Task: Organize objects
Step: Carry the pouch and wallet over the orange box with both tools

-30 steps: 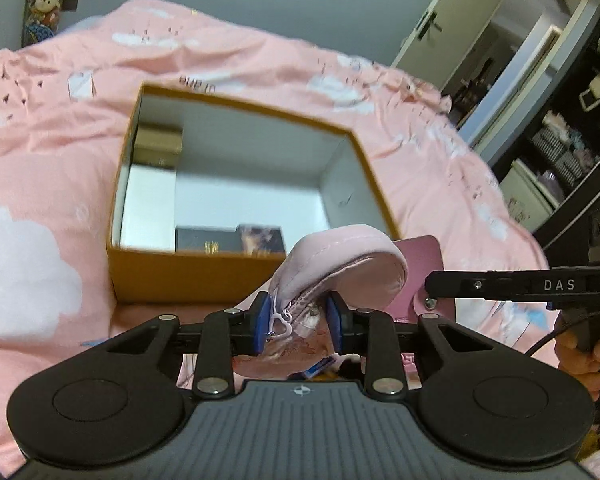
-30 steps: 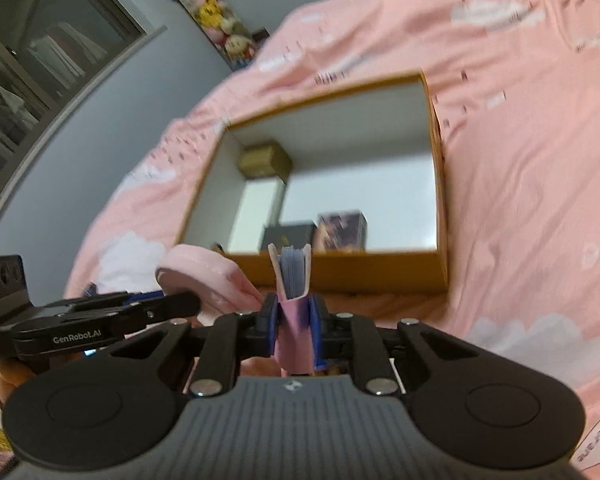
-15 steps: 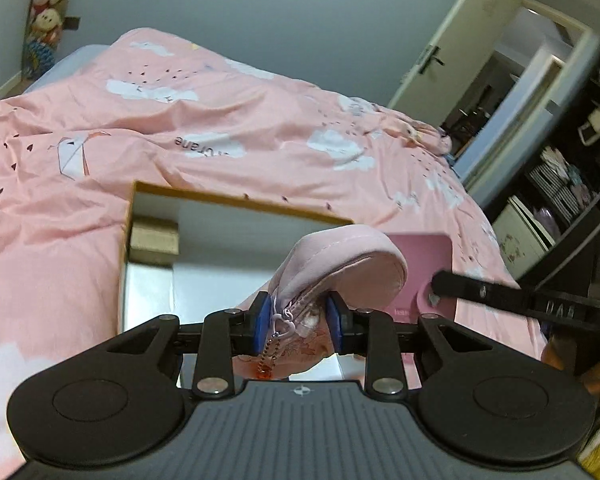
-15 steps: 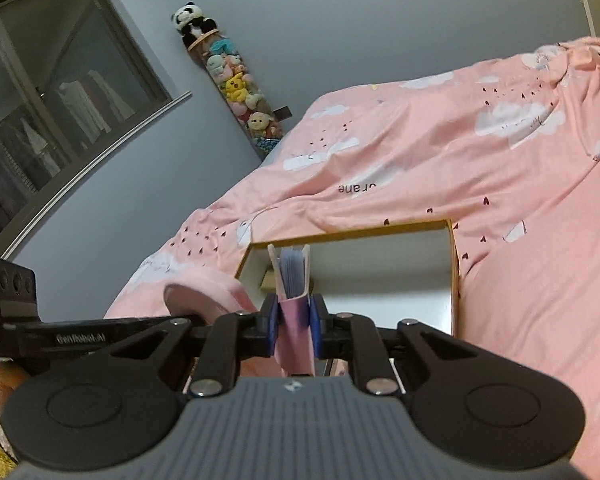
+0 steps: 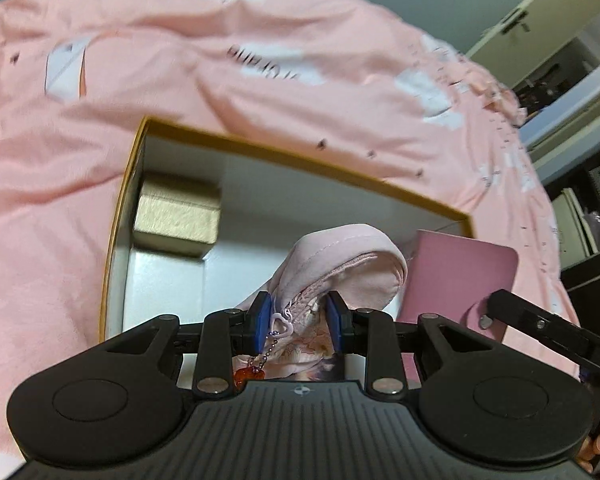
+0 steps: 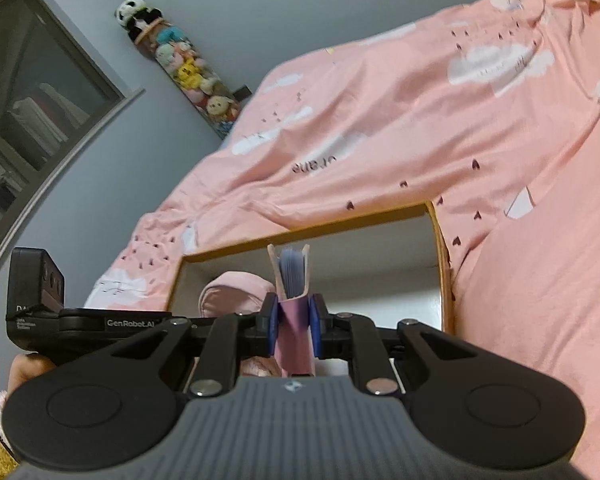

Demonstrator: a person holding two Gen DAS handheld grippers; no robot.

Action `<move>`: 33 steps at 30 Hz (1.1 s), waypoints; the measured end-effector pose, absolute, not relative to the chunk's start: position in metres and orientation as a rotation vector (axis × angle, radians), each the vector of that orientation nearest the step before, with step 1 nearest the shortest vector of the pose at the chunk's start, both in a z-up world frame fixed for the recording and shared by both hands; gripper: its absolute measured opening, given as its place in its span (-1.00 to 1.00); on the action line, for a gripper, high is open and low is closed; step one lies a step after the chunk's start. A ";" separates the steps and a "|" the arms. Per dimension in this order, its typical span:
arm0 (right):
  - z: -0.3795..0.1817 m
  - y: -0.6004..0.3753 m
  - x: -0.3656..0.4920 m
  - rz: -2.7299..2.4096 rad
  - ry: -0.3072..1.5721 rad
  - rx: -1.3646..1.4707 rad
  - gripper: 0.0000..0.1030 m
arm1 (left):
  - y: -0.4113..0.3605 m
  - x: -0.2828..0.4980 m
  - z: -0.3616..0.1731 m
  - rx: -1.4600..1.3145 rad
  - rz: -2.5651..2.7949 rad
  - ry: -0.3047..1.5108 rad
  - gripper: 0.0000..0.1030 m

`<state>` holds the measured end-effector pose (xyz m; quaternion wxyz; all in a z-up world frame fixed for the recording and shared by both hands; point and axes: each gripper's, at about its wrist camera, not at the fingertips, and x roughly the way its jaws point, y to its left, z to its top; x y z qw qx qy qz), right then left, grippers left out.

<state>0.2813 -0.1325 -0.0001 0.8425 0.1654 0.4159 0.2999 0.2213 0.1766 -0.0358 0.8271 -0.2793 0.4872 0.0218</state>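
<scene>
left wrist view: we note the left tongs pinching a pale pink pouch over the open box on the bed; a gold carton sits in its far-left corner. we see the right tongs clamping a pink card holder beside it.

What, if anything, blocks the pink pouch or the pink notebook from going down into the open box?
Nothing visible does. The left gripper holds the pink pouch and the right gripper the pink notebook over the box; the gold carton sits off in a far corner.
</scene>
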 end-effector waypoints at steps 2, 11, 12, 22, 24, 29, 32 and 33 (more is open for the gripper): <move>-0.009 -0.129 0.288 0.628 0.898 0.346 -0.67 | 0.182 0.225 -0.045 -0.616 0.057 1.044 -0.35; -0.039 -0.113 0.316 0.613 0.953 0.350 -0.67 | 0.193 0.248 -0.056 -0.607 0.121 1.078 -0.30; -0.041 -0.111 0.319 0.611 0.958 0.353 -0.67 | 0.191 0.250 -0.056 -0.588 0.129 1.080 -0.27; -0.057 -0.095 0.333 0.585 0.978 0.357 -0.67 | 0.172 0.243 -0.046 -0.395 0.175 1.076 -0.21; -0.060 -0.092 0.334 0.590 0.986 0.354 -0.66 | 0.169 0.238 -0.044 -0.378 0.160 1.083 -0.21; -0.065 -0.083 0.337 0.611 1.022 0.381 -0.66 | 0.166 0.234 -0.047 -0.356 0.126 1.083 -0.21; -0.064 -0.081 0.335 0.602 1.016 0.356 -0.66 | 0.164 0.232 -0.050 -0.340 0.123 1.084 -0.22; -0.063 -0.082 0.335 0.599 1.014 0.353 -0.67 | 0.164 0.231 -0.050 -0.341 0.121 1.076 -0.23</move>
